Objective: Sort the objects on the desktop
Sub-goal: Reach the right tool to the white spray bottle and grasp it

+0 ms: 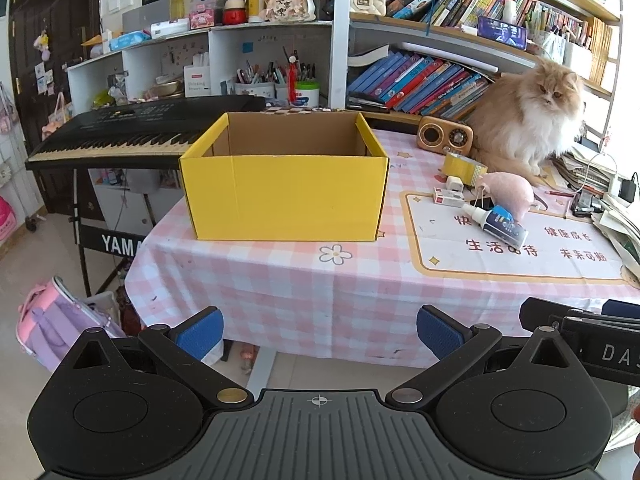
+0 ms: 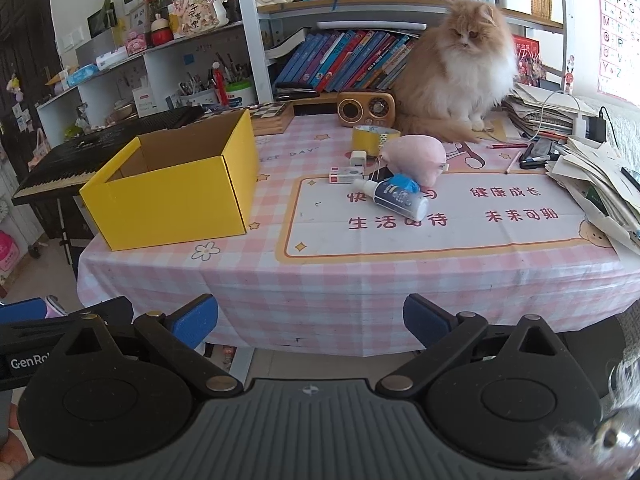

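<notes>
Where checked cloth drapes, square yellow cardboard box (image 1: 286, 196), fluffy cat (image 2: 460, 64)

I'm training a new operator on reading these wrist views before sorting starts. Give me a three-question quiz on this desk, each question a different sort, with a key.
1. True or false: the yellow box already holds sorted items.
2. Multiple choice: what lies nearest the front edge of the table among the small objects? A) the tape roll B) the white and blue tube C) the wooden radio
3. Fill in: the jaws of both the left gripper and the right gripper stand ____.

Key: 1 false, the visible inside is bare cardboard; 2 B; 3 open, holding nothing.
</notes>
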